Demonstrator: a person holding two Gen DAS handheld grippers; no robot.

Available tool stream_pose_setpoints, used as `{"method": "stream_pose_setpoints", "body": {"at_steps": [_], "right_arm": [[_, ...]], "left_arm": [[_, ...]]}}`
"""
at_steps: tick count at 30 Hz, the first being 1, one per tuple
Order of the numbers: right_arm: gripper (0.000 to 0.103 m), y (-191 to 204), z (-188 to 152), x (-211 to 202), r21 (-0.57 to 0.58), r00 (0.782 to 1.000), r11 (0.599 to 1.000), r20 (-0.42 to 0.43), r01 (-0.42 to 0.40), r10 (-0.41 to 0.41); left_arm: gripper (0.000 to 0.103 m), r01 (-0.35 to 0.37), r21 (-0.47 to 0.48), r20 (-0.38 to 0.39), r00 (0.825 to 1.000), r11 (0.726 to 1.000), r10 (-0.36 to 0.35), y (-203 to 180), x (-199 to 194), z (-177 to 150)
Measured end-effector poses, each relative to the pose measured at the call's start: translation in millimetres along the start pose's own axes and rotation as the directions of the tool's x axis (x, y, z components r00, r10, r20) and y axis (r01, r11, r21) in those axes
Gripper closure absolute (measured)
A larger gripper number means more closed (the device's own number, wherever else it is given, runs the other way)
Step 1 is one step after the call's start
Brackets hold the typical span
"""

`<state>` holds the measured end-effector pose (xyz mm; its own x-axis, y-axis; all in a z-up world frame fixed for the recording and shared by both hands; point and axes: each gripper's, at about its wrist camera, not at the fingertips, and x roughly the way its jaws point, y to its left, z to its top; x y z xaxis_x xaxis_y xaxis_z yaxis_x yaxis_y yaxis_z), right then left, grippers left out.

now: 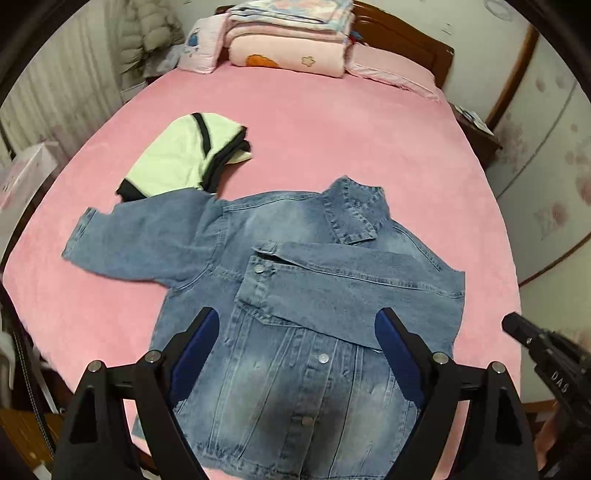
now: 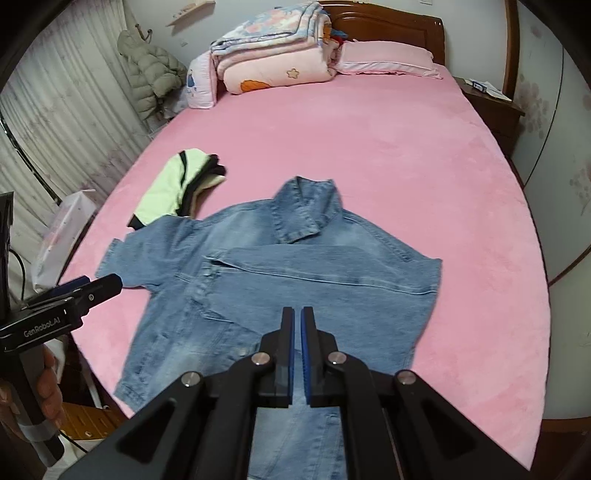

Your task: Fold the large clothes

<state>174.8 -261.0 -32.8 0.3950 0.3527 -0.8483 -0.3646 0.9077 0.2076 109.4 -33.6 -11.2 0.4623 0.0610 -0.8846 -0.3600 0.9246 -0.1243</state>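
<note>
Jacket: your denim jacket (image 1: 295, 295) lies flat, front up, near the foot edge of the bed (image 1: 332, 122), one sleeve already crossed over the chest.
Left gripper (image 1: 297, 343): jaws spread wide, empty, above the jacket's front.
Right gripper (image 2: 298, 321): pinched closed, gripping nothing.
Next, likely: take the outstretched sleeve (image 1: 129, 236) by its cuff and lay it flat across.
Caution: avoid dragging the folded white-and-black garment (image 1: 181, 155) touching that sleeve.

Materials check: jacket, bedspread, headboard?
Jacket: washed blue denim, going by the faded patches, topstitched seams and metal-looking snap buttons. Bedspread: pink, matte, short-pile plush or fleece by its soft nap; exact fibre unclear. Headboard: reddish-brown wood or wood veneer, glossy, with highlights along the carved top.
</note>
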Motion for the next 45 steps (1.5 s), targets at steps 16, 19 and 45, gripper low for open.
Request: {"method": "stream_pose_setpoints", "body": {"at_steps": [16, 19, 45], "right_arm": [[0.100, 157.2, 3.9, 19.9, 0.045, 0.997, 0.997, 0.044, 0.058, -0.060], [0.100, 194.7, 7.6, 34.1, 0.093, 0.993, 0.992, 0.066, 0.090, -0.096], [0.100, 404.3, 14.8, 253.0, -0.053, 0.987, 0.998, -0.153, 0.039, -0.047]], "left_arm": [[0.018, 0.059, 0.007, 0.025, 0.998, 0.998, -0.059, 224.7, 3.6, 20.6], [0.018, 0.037, -0.023, 0.001, 0.999, 0.999, -0.037, 291.4, 25.7, 26.6], [0.036, 0.054, -0.650, -0.080, 0.987, 0.758, -0.139, 586.1, 266.2, 1.4]]}}
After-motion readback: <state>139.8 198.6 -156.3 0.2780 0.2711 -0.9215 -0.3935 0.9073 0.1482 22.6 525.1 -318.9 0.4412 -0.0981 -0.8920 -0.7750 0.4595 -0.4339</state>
